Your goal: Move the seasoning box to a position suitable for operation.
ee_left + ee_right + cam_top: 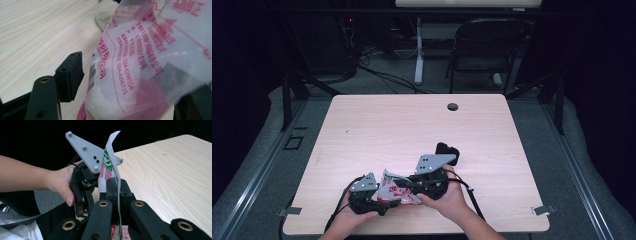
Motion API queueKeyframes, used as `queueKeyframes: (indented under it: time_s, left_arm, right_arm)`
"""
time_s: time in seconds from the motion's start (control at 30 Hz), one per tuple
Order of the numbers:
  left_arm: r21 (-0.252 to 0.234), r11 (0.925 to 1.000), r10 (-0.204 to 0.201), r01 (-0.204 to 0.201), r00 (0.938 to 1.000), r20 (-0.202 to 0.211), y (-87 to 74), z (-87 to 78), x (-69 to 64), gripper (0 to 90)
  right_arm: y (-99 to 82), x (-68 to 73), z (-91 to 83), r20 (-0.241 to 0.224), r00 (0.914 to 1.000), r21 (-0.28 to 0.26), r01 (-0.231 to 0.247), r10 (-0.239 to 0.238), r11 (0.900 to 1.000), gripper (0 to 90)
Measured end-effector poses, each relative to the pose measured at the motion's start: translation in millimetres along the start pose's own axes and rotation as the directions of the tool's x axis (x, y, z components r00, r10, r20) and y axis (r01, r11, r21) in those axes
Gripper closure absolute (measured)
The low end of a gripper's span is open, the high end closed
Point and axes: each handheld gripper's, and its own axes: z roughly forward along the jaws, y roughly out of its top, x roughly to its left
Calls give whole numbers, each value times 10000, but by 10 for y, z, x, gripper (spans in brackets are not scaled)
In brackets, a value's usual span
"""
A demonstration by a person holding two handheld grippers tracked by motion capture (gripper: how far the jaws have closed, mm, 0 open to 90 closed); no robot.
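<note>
1. Right gripper [117, 188]: jaws pressed together on the top edge of the printed plastic bag [394, 190], near the table's [412, 125] front edge.
2. Left gripper [364, 192]: jaws spread around the bag's granule-filled lower part [120, 95]; one pad visibly clear.
3. Advice: close the left jaws on film, not granules, before pulling; keep the bag upright.
</note>
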Motion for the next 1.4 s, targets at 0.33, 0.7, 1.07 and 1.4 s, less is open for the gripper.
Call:
queueKeyframes:
  time_s: [0.33,0.7,1.07,1.4]
  left_arm:
    - [103,9997,-213,209,9987,462,-34,108,12,309]
    - [434,9990,-106,84,9986,521,-71,216,7,306]
    - [1036,9946,85,-109,9997,238,-136,279,23,363]
    - [1084,9937,277,-291,9995,148,-138,263,24,476]
  right_arm:
    - [-41,26,-35,-73,10000,-130,35,-36,9999,900]
    - [-48,37,-46,-44,10000,-198,59,-60,9998,900]
    - [-14,31,0,3,10000,-191,2,-2,9998,900]
    - [0,33,8,9,10000,-233,-12,13,9997,900]
